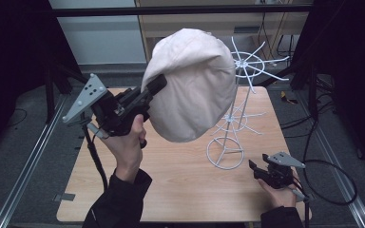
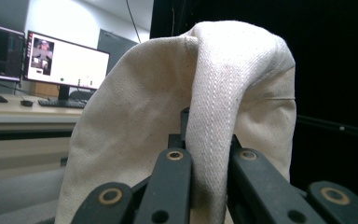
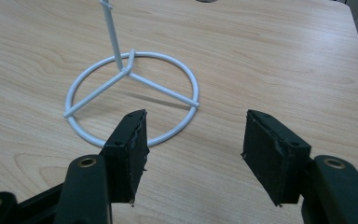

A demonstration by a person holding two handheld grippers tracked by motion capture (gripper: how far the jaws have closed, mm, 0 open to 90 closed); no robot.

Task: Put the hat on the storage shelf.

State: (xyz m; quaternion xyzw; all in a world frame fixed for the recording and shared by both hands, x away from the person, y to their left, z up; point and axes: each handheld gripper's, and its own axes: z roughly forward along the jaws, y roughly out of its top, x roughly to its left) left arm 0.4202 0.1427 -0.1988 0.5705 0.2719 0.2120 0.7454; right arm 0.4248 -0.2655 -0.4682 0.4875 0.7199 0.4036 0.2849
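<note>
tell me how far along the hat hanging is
Done: the left gripper is shut on the cream hat and has it lifted clear of the table. In hand: the hat hangs in the air beside the top spokes of the white wire stand, not on them. Left: setting it on the stand and letting go. The right gripper sits open, empty, by the stand's ring base.

Table (image 1: 180,190): light wood-grain top, rectangular, filling the lower centre of the high view, with rounded near corners. Standing directly on it, right of centre: one white wire stand (image 1: 233,114), its ring base (image 1: 225,153) flat on the wood, three spokes meeting at an upright stem. In the right gripper view the same ring base (image 3: 133,95) sits at the upper left on bare wood.
</note>
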